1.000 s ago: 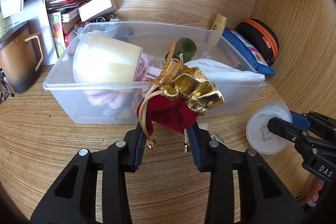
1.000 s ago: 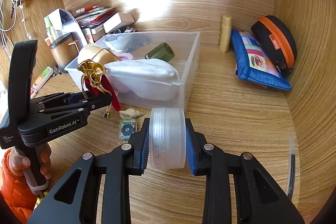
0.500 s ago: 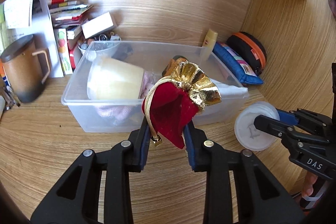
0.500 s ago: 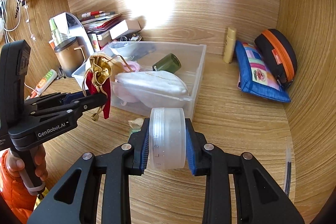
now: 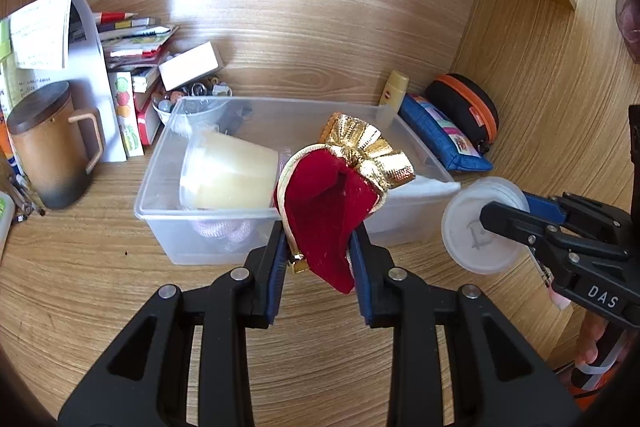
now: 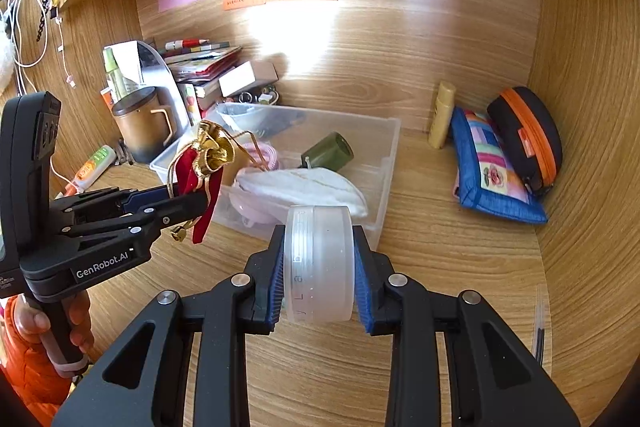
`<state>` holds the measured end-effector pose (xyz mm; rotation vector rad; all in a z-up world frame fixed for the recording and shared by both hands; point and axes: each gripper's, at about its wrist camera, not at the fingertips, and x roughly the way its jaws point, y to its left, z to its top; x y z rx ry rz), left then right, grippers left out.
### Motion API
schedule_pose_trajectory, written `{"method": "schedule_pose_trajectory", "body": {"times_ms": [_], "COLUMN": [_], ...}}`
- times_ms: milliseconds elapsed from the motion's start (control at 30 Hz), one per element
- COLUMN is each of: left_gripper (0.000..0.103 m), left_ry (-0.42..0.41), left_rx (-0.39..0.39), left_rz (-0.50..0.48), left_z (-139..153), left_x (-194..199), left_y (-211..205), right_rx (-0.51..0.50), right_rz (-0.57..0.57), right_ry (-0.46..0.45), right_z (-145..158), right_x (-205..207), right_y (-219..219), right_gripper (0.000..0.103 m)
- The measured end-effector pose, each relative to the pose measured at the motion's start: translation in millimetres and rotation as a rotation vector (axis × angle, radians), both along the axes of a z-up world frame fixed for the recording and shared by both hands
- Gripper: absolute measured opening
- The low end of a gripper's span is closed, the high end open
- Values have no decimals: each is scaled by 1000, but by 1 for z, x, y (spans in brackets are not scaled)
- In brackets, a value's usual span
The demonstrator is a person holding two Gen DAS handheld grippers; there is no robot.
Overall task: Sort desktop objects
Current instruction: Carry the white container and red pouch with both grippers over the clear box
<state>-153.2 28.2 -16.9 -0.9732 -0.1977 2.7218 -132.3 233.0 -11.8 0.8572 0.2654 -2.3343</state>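
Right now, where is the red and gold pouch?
The red and gold pouch is pinched in the left gripper, held up at the near rim of the clear bin, left of the frosted jar.

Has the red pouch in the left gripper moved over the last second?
Yes. The pouch, clamped in the left gripper, has risen: in the right wrist view it sat low against the clear bin's front wall, now its gold top stands above the rim.

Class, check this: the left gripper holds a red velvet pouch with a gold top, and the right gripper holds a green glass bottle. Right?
Not quite. The right gripper holds a round frosted plastic jar, as the right wrist view shows. The left gripper does hold the red velvet pouch with a gold top.
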Motion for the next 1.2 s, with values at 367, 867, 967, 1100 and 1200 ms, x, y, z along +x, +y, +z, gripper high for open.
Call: {"method": "schedule_pose_trajectory", "body": {"times_ms": [367,867,967,1100,1200], "left_gripper": [30,30,30,30,30], "left_ry": [26,45,49,41,40], "left_rx": [-17,-26,-32,-32,-23], "left_rz": [0,-28,-33,-34,-41], "left_z": [9,17,18,18,19], "left_x": [-9,-35,-40,-49,-55], "left_y": [-4,-12,-14,-16,-17], "right_rx": [-7,-19,-23,-17,-21], "right_rz": [22,7,9,11,12], "right_ry": [41,44,37,34,27], "right_z": [16,26,26,25,24], "right_x": [-6,-32,-40,-49,-58], "right_y": [-16,-30,-34,-40,-44], "right_gripper": [27,27,27,27,27]}}
